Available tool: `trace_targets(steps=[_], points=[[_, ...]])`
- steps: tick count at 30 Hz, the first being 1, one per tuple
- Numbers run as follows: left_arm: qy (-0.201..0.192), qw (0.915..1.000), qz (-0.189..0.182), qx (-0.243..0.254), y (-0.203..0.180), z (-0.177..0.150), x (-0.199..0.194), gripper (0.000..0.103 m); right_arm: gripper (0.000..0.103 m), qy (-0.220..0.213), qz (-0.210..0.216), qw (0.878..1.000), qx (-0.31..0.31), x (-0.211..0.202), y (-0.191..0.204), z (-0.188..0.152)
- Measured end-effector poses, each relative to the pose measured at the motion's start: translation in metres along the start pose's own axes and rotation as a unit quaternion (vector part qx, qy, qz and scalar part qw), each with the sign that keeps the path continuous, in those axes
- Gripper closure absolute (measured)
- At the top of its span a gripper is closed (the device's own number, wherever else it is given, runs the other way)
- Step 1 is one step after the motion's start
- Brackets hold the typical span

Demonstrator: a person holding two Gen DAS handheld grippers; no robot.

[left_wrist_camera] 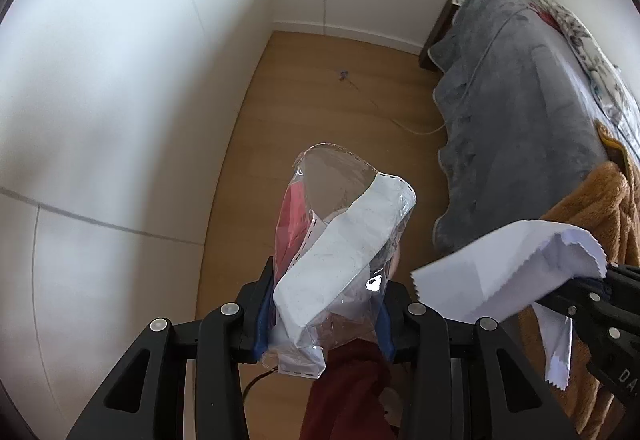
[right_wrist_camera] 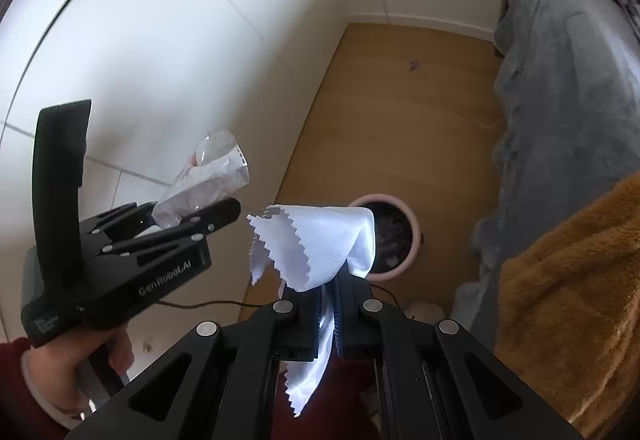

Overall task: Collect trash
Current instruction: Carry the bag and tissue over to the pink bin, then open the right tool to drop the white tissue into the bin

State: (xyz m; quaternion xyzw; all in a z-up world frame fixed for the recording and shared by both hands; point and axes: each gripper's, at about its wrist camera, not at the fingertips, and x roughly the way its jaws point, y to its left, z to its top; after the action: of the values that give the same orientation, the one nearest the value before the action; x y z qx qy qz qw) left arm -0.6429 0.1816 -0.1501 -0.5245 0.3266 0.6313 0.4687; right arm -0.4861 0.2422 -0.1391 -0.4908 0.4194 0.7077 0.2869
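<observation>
Your left gripper is clamped on a crumpled clear plastic wrapper with white and red print. The blue pads press on both sides of its lower part, and the rest of the wrapper stands up past the fingertips, its open mouth at the top. Your right gripper is closed tight on a white cloth with zigzag-cut edges. The cloth folds over above the fingers, and one tail hangs down between them.

Take the round pink bin on the wooden floor as your landmark. In the right wrist view the cloth sits in front of the bin's near left rim, hiding part of it, and the bin's dark inside shows just to the right of the cloth. The left gripper with its wrapper is well to the left of the bin, in front of the white cabinet doors. Your left hand, with a dark red sleeve at the wrist, holds that gripper's handle. To the right of the bin lies a bed with a grey blanket, and a brown fleece is draped nearer to you. A thin dark cable runs across the floor on the near side of the bin.
</observation>
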Motion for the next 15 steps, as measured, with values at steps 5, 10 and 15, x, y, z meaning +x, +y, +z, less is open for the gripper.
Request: trace_targets(steps=[5, 10, 15], points=[[0.005, 0.9996, -0.004, -0.026, 0.012, -0.02, 0.005, 0.06, 0.098, 0.018, 0.006, 1.0, -0.017, 0.009, 0.008, 0.002], [0.019, 0.9987, -0.003, -0.046, 0.018, -0.026, 0.03, 0.06, 0.098, 0.031, 0.009, 0.999, -0.027, 0.029, 0.014, 0.001], [0.037, 0.9975, 0.003, -0.06, 0.026, -0.024, 0.076, 0.06, 0.098, 0.043, 0.014, 0.999, -0.016, 0.064, 0.005, 0.003]])
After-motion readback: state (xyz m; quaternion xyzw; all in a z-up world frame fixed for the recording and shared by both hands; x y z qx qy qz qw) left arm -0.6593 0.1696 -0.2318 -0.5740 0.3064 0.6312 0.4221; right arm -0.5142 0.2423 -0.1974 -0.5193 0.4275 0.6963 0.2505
